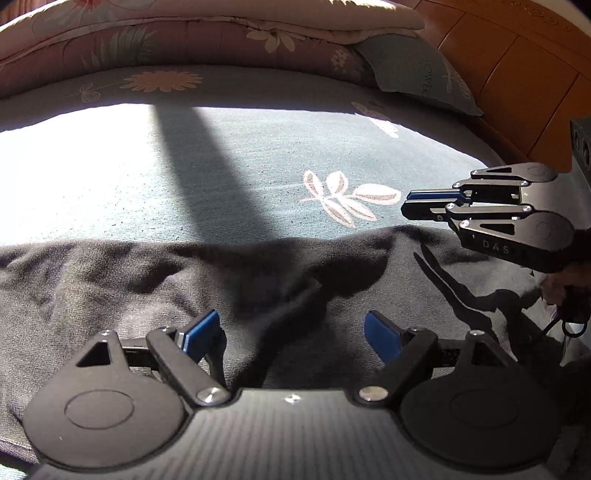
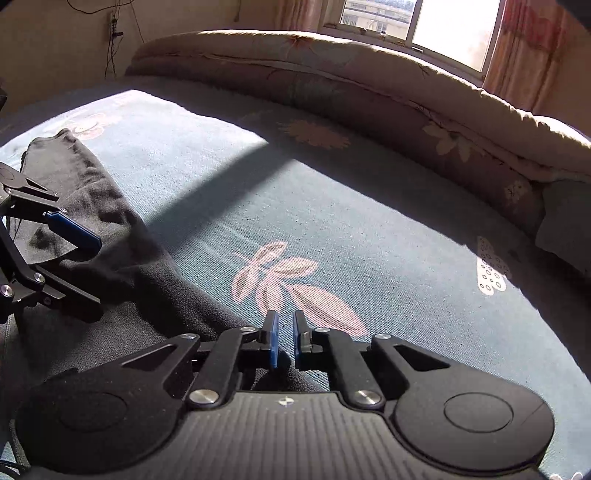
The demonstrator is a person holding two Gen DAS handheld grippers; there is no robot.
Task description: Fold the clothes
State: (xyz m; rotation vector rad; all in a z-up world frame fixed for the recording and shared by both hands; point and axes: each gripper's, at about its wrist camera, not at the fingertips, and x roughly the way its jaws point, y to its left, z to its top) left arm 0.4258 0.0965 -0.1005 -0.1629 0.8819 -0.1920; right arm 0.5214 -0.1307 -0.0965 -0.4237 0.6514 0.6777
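Below, dark garment (image 1: 184, 280) under wide-spread left fingers (image 1: 201, 332), right fingers (image 2: 271, 339) nearly together, empty, at its edge.

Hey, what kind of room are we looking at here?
Most likely a bedroom: a teal bedsheet with leaf and flower prints covers a wide bed, a folded floral quilt lies along its far side, and a curtained window stands behind it.

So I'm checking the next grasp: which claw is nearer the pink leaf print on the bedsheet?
Right. The right claw hovers at the leaf print's near edge; the left claw sits back over the dark garment.
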